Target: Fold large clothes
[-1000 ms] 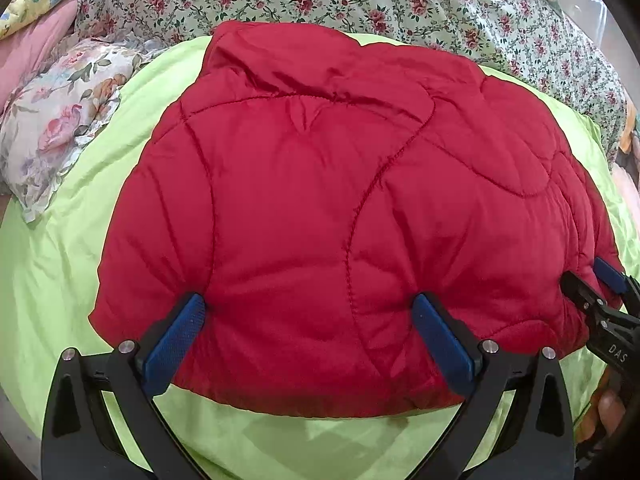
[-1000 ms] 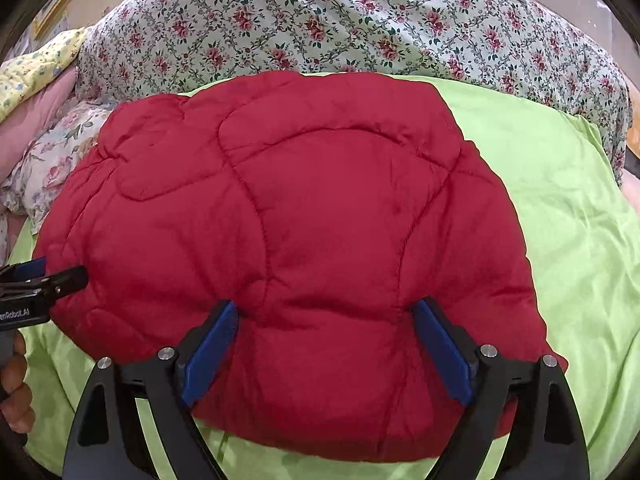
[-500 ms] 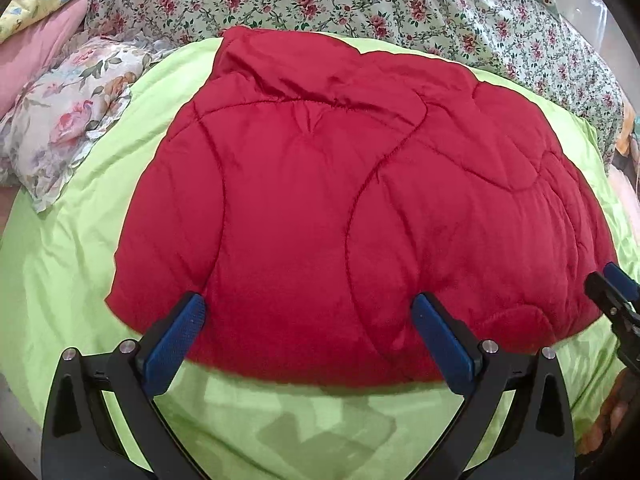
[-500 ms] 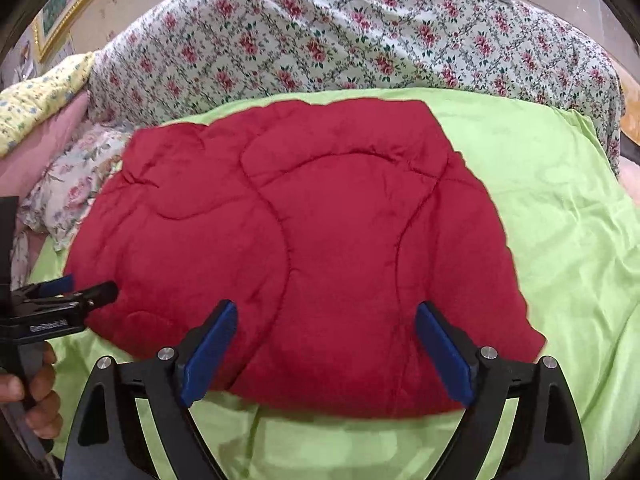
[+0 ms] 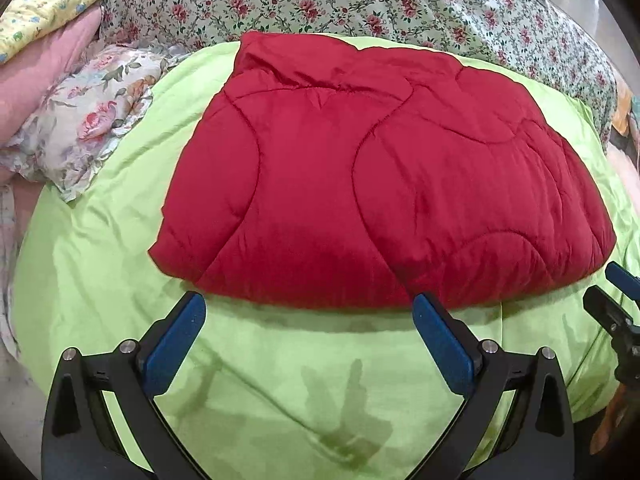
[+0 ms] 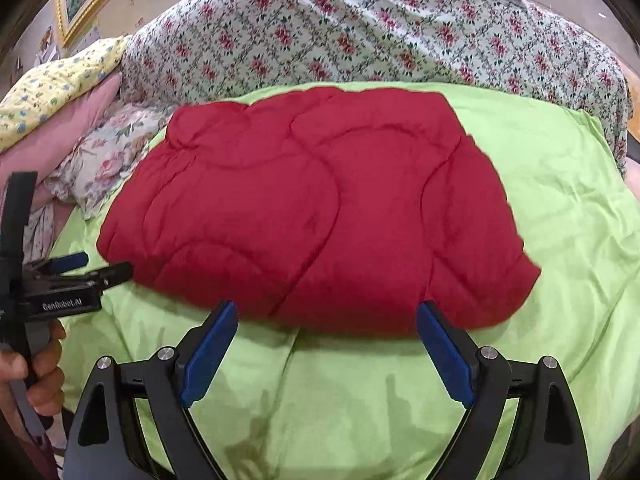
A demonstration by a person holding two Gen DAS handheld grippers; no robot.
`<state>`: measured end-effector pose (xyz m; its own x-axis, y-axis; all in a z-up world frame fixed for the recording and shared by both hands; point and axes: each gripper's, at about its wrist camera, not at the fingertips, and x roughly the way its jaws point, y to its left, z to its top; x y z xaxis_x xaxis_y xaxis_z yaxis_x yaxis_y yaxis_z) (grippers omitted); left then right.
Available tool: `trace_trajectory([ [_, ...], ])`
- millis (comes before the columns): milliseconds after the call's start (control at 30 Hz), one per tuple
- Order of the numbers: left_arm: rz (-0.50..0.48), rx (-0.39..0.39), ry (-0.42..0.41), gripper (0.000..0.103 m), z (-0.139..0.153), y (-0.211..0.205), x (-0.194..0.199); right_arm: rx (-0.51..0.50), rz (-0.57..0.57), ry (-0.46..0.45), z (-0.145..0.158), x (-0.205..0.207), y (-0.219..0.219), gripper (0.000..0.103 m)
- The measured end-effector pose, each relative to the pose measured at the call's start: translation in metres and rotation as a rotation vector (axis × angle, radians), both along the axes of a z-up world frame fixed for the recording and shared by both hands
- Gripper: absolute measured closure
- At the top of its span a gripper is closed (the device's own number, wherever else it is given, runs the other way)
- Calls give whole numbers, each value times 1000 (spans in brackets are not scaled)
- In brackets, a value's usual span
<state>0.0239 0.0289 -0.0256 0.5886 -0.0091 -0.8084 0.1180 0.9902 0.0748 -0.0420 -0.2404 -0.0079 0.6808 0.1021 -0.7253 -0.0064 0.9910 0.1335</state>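
The red quilted, padded garment (image 5: 384, 176) lies folded into a thick, roughly rectangular bundle on the lime-green bedsheet (image 5: 280, 380), with a rose-print bedcover (image 5: 360, 4) heaped behind it and a floral ruffled pillow (image 5: 88, 120) off to its left. A second ago both tools sat right at the bundle's near edge, blue pads over the red fabric; now they have drawn back toward the person, and a strip of bare green sheet shows between the pads and the hem in both wrist views.

The left gripper (image 5: 310, 342) has its two fingers spread wide and pinches nothing. The right gripper (image 6: 328, 350) is likewise spread and empty — its tips also poke in at the right edge of the left view, clear of the cloth. In the right wrist view the person's hand (image 6: 30, 376) is seen wrapped around the left tool's handle.

Judged from this, the retreat reads as a release after a final press or smoothing: the bundle keeps its shape with no one holding it, and its near edge looks even. The fold seems complete or close to it — only the slightly rumpled far-left corner might want tidying.
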Motion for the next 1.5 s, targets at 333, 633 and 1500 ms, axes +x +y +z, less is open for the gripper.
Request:
trace_trajectory([
  [333, -5, 43, -1, 0, 10, 1, -16, 38, 10, 51, 6, -17, 2, 11],
  [633, -27, 82, -26, 0, 34, -3, -30, 23, 55, 11, 45, -29, 13, 8],
  [1500, -30, 99, 2, 0, 33, -17, 1, 25, 65, 55, 45, 9, 8, 7],
])
